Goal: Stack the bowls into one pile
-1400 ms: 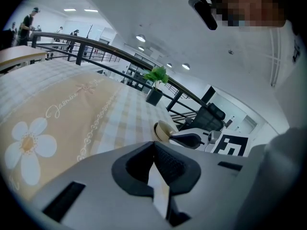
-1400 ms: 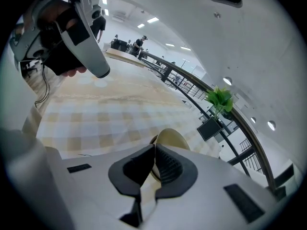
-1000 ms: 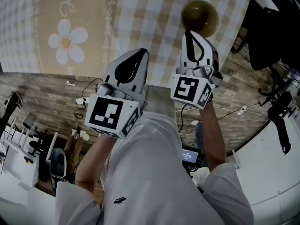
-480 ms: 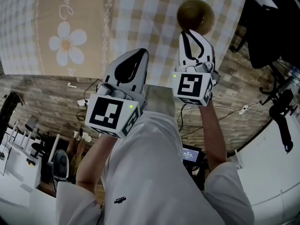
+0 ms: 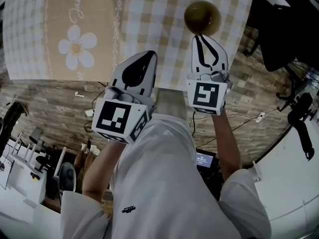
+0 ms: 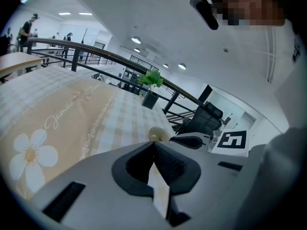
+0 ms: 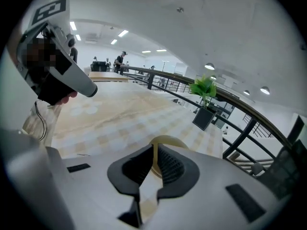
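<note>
1. The table fills the upper part of my head view. It is covered by a checked cloth with a beige runner down its left part. Its near edge runs just below both grippers' tips.
2. The left gripper hangs over the near edge, about mid-table. Its jaws are together with nothing between them, and only cloth shows past the tips.
3. The right gripper hangs beside it, nearer the right edge, and points down and away from me. Its jaws are together too.
4. The bowl is the only one I can find. It sits mouth up on the checked part of the cloth, close to the right edge and well in from the near edge. No second bowl and no pile shows in any view.
5. The bowl lies straight ahead of the right jaws, with its near rim right at their tips. In the right gripper view its pale arc rises just above the closed pads. I cannot tell whether the tips nip that rim, touch it or stop just short.
6. The bowl is round, so it has no long axis and the rim can be taken from any side. The right gripper is much the nearer, and the left is well apart from the bowl, off to its left.
7. If the rim is not caught, I judge that the right jaws must part before they can take it. I cannot see where the bowl should go.
</note>
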